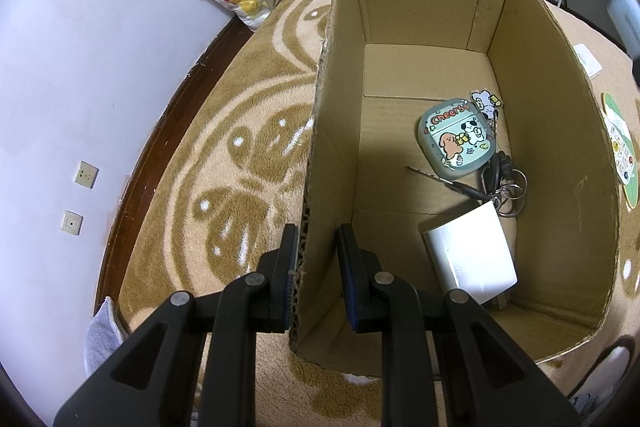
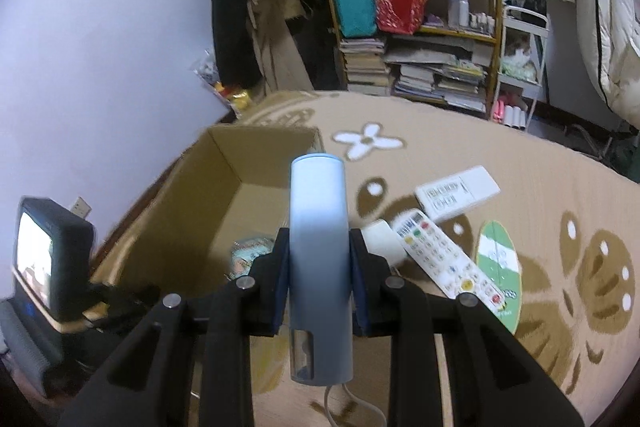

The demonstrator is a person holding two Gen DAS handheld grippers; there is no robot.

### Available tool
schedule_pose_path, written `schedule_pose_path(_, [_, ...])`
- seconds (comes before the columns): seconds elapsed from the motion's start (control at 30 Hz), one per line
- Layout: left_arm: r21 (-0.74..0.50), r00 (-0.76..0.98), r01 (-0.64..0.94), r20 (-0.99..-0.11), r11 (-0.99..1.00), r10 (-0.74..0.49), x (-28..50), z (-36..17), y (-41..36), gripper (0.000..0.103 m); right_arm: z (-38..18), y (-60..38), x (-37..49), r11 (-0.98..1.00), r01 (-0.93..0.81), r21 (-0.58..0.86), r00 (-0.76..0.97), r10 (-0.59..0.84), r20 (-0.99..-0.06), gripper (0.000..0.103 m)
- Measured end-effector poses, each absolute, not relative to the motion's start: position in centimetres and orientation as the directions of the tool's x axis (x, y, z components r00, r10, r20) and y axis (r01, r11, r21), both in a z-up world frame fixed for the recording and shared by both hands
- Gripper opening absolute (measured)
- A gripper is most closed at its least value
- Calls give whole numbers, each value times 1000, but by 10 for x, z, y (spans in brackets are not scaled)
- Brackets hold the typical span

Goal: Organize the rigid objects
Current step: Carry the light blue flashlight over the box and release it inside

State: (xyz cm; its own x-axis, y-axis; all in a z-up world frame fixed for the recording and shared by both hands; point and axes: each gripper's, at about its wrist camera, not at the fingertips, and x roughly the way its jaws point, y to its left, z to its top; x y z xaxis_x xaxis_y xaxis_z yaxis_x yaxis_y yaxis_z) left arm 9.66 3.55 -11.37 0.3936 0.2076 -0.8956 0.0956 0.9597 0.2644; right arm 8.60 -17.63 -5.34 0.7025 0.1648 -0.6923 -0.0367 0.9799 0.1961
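Observation:
An open cardboard box (image 1: 560,147) stands on a tan patterned blanket. In it lie a green "Cheers" cartoon case (image 1: 456,143), a key ring (image 1: 506,183), a thin metal tool (image 1: 440,178) and a white box (image 1: 470,251). My left gripper (image 1: 318,247) is open and straddles the box's left wall, the left finger against its outer face. My right gripper (image 2: 318,251) is shut on a light blue cylinder (image 2: 318,195), held upright above the box's (image 2: 192,223) right side. In the left wrist view the cylinder (image 1: 624,15) shows as a blur at the top right.
Beside the box on the blanket lie a white remote (image 2: 458,197), a remote with coloured buttons (image 2: 444,263), a green oval card (image 2: 498,267) and a small white item (image 2: 382,241). A black device with a lit screen (image 2: 48,255) is at left. A cluttered shelf (image 2: 416,27) stands behind.

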Motion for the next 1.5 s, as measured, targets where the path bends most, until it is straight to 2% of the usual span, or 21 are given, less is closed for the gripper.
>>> schedule_pose_path(0.53, [264,393,95,-896,960,207,96,-114,34,20,-35,-133,106,947,-114,300,705,290,-647,29])
schedule_pose_path(1.17, [258,391,97,-898,961,201,96,-117,35,19,-80,-126,113,946,-65,317,622,287,-728,29])
schedule_pose_path(1.2, [257,392,97,-898,961,201,96,-117,35,20,-81,-126,114,947,-62,316,619,284,-732,27])
schedule_pose_path(1.23, [258,391,97,-898,961,202,95,-117,36,20,-81,-126,114,947,-64,316,624,285,-728,17])
schedule_pose_path(1.5, [256,385,99,-901,962,200,95,-119,36,20,-71,-131,114,952,-69,299,643,272,-716,17])
